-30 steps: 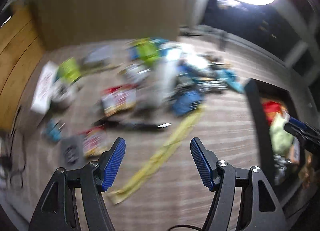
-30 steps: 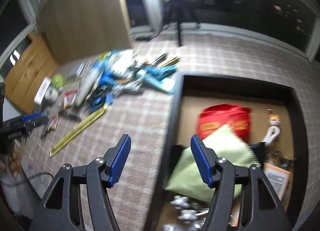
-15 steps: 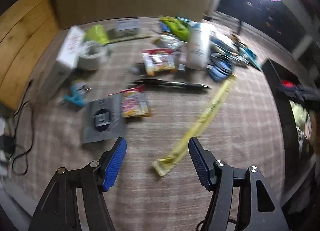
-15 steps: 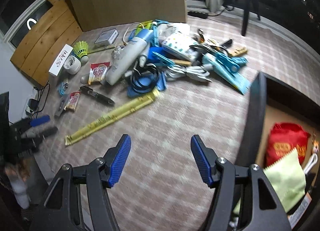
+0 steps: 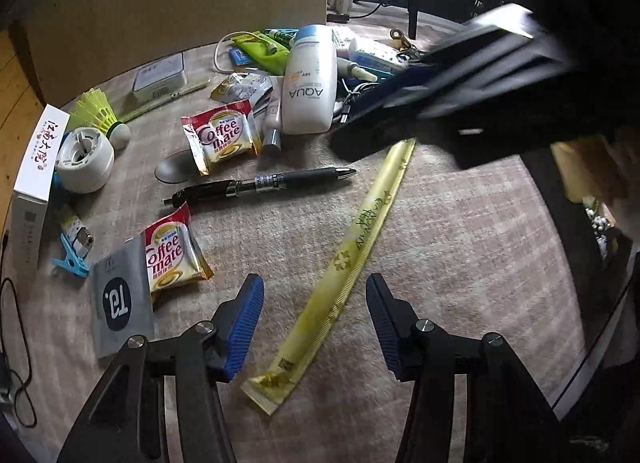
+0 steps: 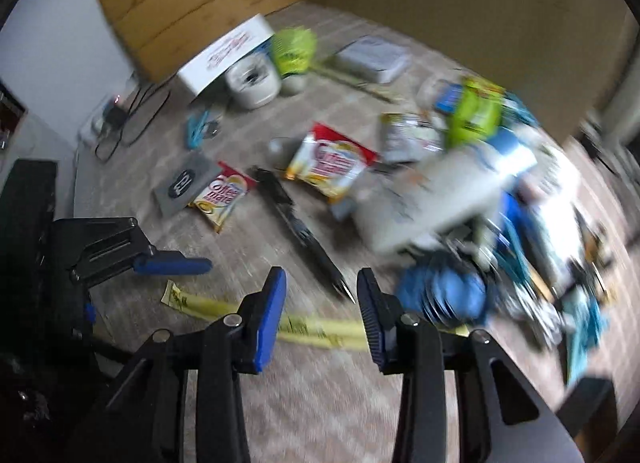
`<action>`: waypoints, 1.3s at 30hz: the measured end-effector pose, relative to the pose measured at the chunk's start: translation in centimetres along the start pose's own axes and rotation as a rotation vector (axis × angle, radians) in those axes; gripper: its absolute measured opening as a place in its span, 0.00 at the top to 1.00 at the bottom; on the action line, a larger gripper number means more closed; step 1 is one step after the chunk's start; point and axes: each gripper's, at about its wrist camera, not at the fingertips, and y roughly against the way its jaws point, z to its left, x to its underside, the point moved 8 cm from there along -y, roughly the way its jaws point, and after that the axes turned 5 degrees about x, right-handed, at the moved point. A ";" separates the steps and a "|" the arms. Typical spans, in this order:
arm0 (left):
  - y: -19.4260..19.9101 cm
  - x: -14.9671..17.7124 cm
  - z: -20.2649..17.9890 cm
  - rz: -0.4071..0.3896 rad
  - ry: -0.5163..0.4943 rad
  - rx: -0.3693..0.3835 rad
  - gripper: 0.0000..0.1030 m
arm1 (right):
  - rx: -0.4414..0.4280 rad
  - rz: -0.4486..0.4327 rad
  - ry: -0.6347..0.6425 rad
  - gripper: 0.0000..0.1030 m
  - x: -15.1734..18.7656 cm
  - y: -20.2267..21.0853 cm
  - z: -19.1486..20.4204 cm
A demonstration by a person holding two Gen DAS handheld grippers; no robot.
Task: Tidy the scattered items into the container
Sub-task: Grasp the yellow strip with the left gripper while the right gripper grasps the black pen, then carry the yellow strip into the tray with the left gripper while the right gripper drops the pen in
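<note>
**Both grippers over the yellow ruler**

My left gripper (image 5: pixel 314 321) hangs over the near end of the yellow ruler (image 5: pixel 352 251), its jaws just closing but apart, pads clear of the ruler that lies between them on the carpeted floor (image 5: pixel 460 243). My right gripper (image 6: pixel 320 315) has also been narrowing; it straddles the same ruler (image 6: pixel 304 327) farther along, without touching as far as I can tell through the blur. Beyond lie a black pen (image 5: pixel 264 183), two Coffee mate sachets (image 5: pixel 172 251), a grey card (image 5: pixel 120 299) and a white AQUA bottle (image 5: pixel 308 83) at the edge of the main heap. The container shows only as a dark edge (image 5: pixel 560 199) on the right of the left view.
</note>
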 end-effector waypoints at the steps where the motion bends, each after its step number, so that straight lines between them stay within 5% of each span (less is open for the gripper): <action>1: -0.1 0.1 0.0 0.000 0.004 0.005 0.52 | -0.004 0.014 0.027 0.66 -0.4 -0.7 0.3; 14: -1.1 0.0 -0.1 -0.008 -0.007 0.000 0.54 | -0.034 0.095 0.223 0.74 -2.2 -5.6 3.0; 19: -2.1 0.1 -0.9 0.004 -0.068 -0.040 0.54 | 0.004 0.079 0.242 0.87 -1.7 -5.3 2.3; 23: -2.1 0.1 -2.3 0.008 -0.129 -0.040 0.79 | 0.001 0.098 0.191 0.89 -0.9 -4.6 1.1; 27: -2.0 0.4 -3.4 0.016 -0.173 -0.066 0.81 | -0.010 0.075 0.092 0.89 -0.4 -3.1 -0.4; 39: 2.2 1.2 -4.8 0.007 -0.009 0.048 0.90 | -0.051 -0.086 -0.213 0.89 2.5 6.1 -5.3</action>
